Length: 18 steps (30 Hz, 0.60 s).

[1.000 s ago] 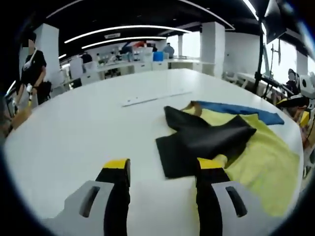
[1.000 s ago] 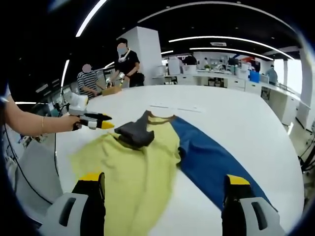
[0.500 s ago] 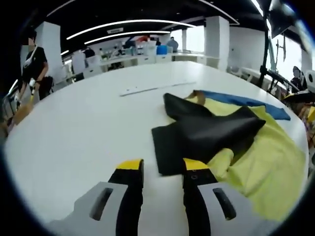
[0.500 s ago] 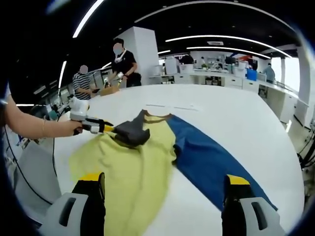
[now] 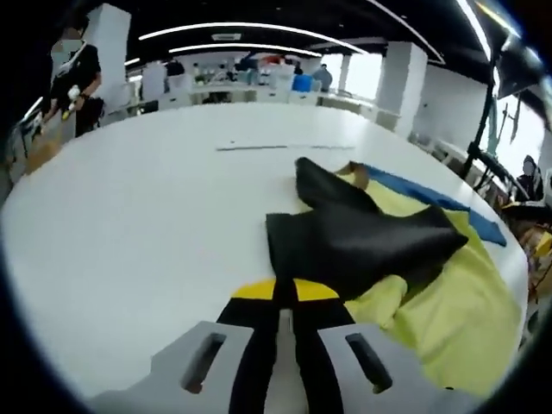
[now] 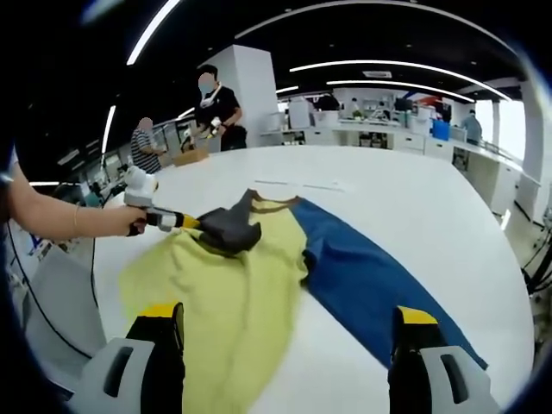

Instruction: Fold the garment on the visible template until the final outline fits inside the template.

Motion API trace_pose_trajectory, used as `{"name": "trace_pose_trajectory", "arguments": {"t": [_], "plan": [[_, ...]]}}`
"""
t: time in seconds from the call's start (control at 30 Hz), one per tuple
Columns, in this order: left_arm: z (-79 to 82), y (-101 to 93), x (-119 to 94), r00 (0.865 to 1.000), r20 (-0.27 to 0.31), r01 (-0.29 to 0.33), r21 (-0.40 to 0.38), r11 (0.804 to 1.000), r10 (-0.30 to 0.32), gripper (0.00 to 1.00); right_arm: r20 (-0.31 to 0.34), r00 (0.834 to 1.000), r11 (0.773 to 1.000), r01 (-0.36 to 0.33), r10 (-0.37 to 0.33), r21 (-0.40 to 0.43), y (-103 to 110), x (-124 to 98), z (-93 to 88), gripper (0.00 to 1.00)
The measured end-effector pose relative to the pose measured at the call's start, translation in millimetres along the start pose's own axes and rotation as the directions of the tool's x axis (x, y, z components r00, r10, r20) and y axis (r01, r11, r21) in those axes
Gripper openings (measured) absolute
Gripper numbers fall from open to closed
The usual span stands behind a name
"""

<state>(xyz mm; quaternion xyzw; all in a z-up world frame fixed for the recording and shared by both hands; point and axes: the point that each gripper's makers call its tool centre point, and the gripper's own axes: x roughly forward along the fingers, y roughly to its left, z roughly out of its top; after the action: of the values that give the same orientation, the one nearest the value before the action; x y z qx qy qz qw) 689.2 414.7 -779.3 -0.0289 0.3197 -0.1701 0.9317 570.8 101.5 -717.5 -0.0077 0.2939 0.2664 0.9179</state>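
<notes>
The left gripper [image 5: 285,291] has closed its jaws over the last second, pinching the near edge of the black sleeve [image 5: 354,246] just ahead of it, ready to fold. The right gripper [image 6: 289,323] hangs wide open, with the shirt [image 6: 228,289] lying on the table [image 6: 405,207] ahead. Nothing blocks the fold.

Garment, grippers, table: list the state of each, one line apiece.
Garment: lying on the table, yellow body spread, black sleeve folded over it, blue part stretched out flat.
Left gripper: jaws shut at the edge of the black sleeve; whether cloth is pinched cannot be told.
Right gripper: jaws wide open, above the near end of the garment, holding nothing.
Table: white, carries the garment.
</notes>
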Motion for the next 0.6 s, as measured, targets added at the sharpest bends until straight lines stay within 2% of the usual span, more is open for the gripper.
{"name": "trace_pose_trajectory", "arguments": {"t": [0.1, 0.13, 0.17, 0.23, 0.33, 0.43, 0.6], "plan": [[-1.0, -1.1, -0.6, 1.0, -0.005, 0.004, -0.001, 1.0, -0.004, 0.0, -0.001, 1.0, 1.0, 0.007, -0.007, 0.005, -2.3, -0.5, -1.4, 0.99], [2.1, 3.2, -4.4, 1.0, 0.01, -0.028, 0.019, 0.999, 0.028, 0.0, -0.001, 1.0, 1.0, 0.007, -0.007, 0.005, -2.7, -0.7, -1.8, 0.99], [8.0, 6.3, -6.9, 0.998, 0.039, -0.049, 0.049, 0.998, 0.047, 0.0, 0.001, 1.0, 1.0, 0.008, -0.008, 0.004, -3.2, -0.9, -1.8, 0.99], [16.0, 2.9, -12.8, 0.998, 0.063, -0.029, 0.049, 0.998, 0.026, 0.0, 0.013, 1.0, 1.0, 0.015, -0.015, -0.001, -5.1, -0.5, -0.6, 0.99], [33.6, 7.6, -24.2, 0.993, 0.119, -0.028, 0.033, 0.999, 0.024, 0.0, 0.0, 1.0, 1.0, 0.024, -0.024, -0.009, -7.6, 2.0, -3.5, 0.99], [50.5, 17.9, -40.4, 0.984, 0.171, -0.049, 0.038, 0.998, 0.041, 0.0, -0.003, 1.0, 1.0, 0.029, -0.029, -0.007, -8.4, 3.6, -4.0, 0.99], [68.4, 37.2, -62.0, 0.971, 0.226, -0.077, 0.016, 0.997, 0.071, 0.0, 0.008, 0.999, 0.999, 0.042, -0.042, 0.007, -12.5, 4.5, -2.6, 0.99]]}}
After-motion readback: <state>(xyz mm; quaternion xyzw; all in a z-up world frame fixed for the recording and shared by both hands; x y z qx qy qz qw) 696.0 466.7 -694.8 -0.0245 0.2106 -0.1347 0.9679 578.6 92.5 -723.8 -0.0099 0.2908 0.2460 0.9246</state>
